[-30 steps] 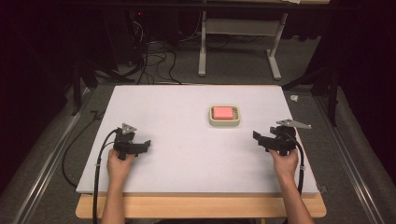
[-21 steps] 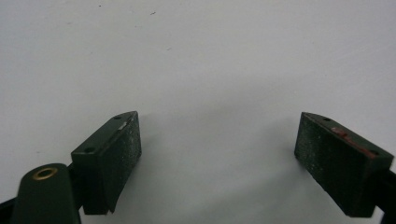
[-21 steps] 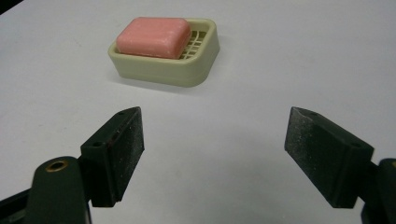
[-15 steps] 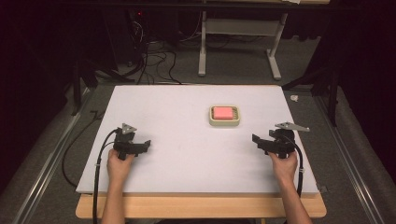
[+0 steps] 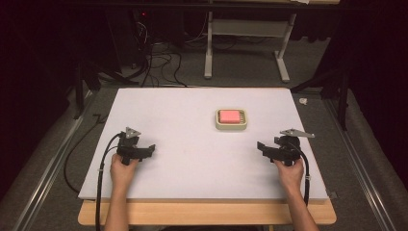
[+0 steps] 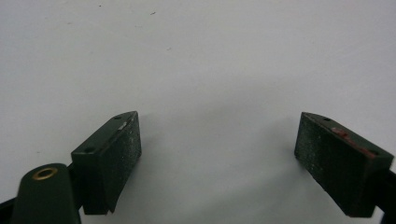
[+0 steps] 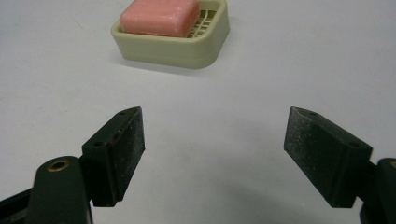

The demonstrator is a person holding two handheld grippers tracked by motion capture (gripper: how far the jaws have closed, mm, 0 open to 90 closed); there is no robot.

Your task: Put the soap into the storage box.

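Two hand-held tongs rest low over a white worktop [image 5: 192, 110], one at each near corner region. The left tongs [image 5: 150, 150] sit at the near left, gripped by the person's left hand [image 5: 122, 168]; their jaws stand wide apart with nothing between them, and in the left gripper view the left tongs [image 6: 217, 140] frame bare white surface. The right tongs [image 5: 261, 146] sit at the near right, gripped by the right hand [image 5: 290, 172]; their jaws are likewise wide and empty, pointing leftward across the worktop. In the right gripper view the right tongs [image 7: 215, 140] face a cream soap dish [image 7: 205, 49] that lies ahead and well apart from the jaw tips. A pink soap [image 7: 159, 17] lies flat in the dish, toward one end, leaving part of the slotted grid floor exposed at the other. From above, the dish [image 5: 219, 126] stands right of the worktop's centre, farther from the person than either tongs and nearer to the right tongs than to the left, with the soap [image 5: 229, 116] inside it. A black cable [image 5: 101, 168] trails from the left tongs over the near edge.
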